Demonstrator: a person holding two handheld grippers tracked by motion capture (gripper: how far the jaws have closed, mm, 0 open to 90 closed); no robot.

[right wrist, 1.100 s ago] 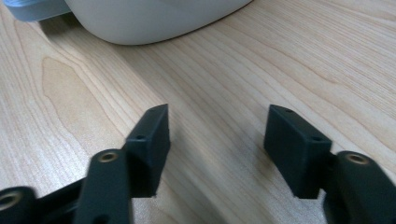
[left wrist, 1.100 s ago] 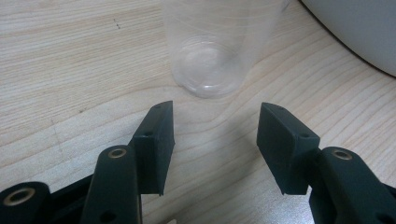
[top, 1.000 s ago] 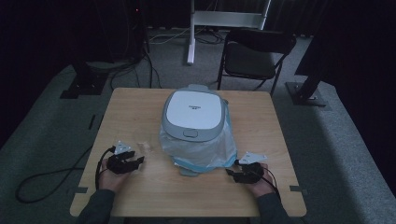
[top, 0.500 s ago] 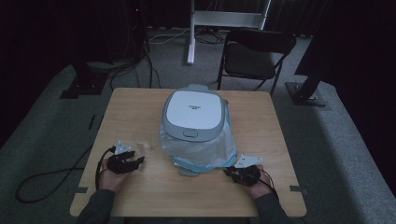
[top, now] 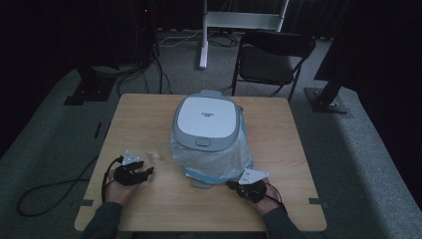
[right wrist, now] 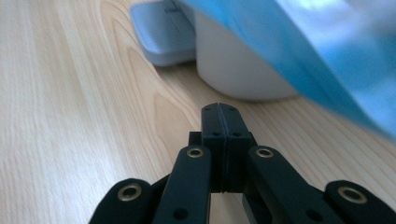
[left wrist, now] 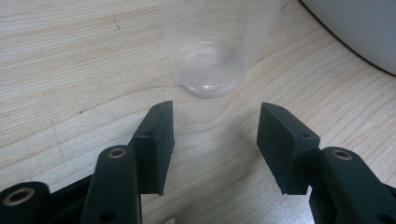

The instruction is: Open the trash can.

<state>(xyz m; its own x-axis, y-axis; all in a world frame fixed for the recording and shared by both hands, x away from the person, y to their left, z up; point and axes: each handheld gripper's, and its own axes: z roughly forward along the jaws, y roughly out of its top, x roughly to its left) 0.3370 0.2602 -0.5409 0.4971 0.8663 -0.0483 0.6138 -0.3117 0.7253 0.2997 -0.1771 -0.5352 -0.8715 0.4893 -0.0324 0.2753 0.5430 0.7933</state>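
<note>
The left claw (left wrist: 215, 140) rests spread apart just short of a clear plastic cup (left wrist: 212, 51) beside the white bin (top: 206, 124); the right claw (right wrist: 225, 135), pressed together and empty, lies near the bin's blue bag (right wrist: 327, 60).

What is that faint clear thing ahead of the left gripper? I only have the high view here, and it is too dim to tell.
Observer: A clear plastic cup. In the left gripper view it stands upright on the table.
Operator: Is the left gripper holding it?
Observer: No. The left gripper is open, and the cup stands just beyond its fingers, untouched.
Operator: And the right gripper's fingers?
Observer: The right gripper is shut with nothing between them. It points at the foot of the white bin, near its grey pedal.
</note>
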